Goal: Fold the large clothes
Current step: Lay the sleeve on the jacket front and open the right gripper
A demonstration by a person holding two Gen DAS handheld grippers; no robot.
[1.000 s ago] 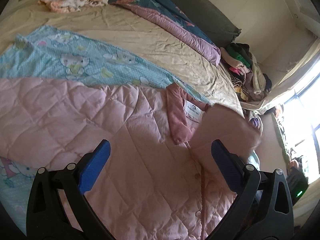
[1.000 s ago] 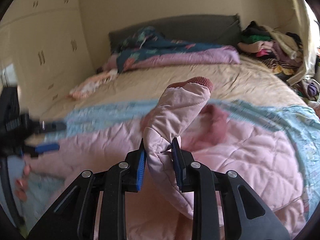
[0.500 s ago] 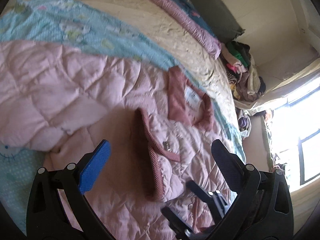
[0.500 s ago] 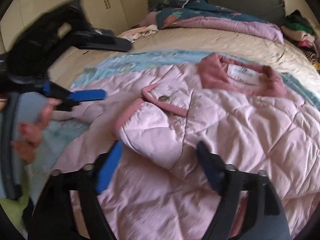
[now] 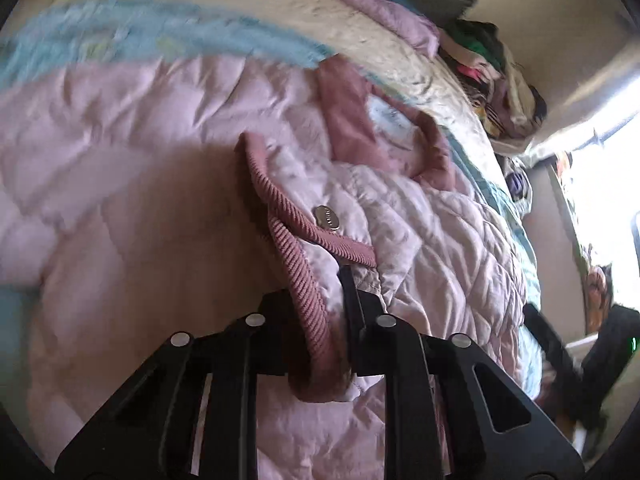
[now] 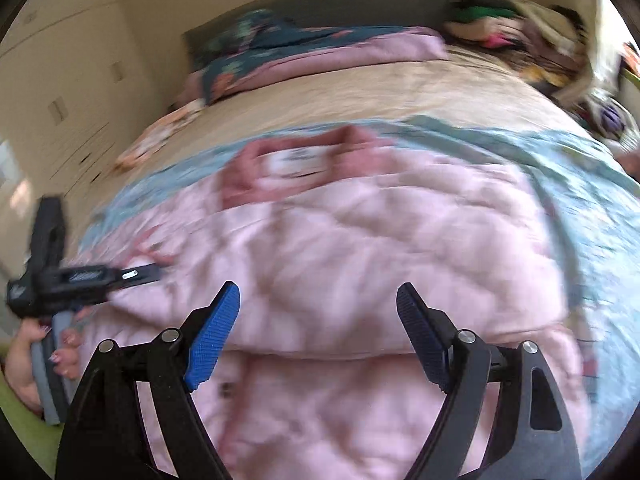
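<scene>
Sleeve cuff (image 5: pixel 308 304) of pink quilted jacket (image 5: pixel 132 184), lower centre of frame, clamped in left claw (image 5: pixel 320 320). Right claw (image 6: pixel 318 334) apart, empty, above jacket on bed (image 6: pixel 360 92). Carry cuff low across chest, keep fold flat.

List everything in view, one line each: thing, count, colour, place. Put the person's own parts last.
jacket: one, pale pink quilted, spread on the bed's near part.
cuff: one, darker pink ribbed, on the sleeve folded across the jacket.
collar: one, darker pink, at the jacket's far end.
snap: one, silver, by the cuff.
sheet: one, light blue printed, under the jacket.
bedspread: one, beige, beyond the sheet.
quilt: one, dark floral with pink lining, by the headboard.
clothes pile: one, mixed colours, far right corner.
wardrobe: one, cream, left wall.
left claw: one, black, shut on cuff.
right claw: one, black with blue pads, open above the jacket.
hand: one, holding the left claw's handle.
</scene>
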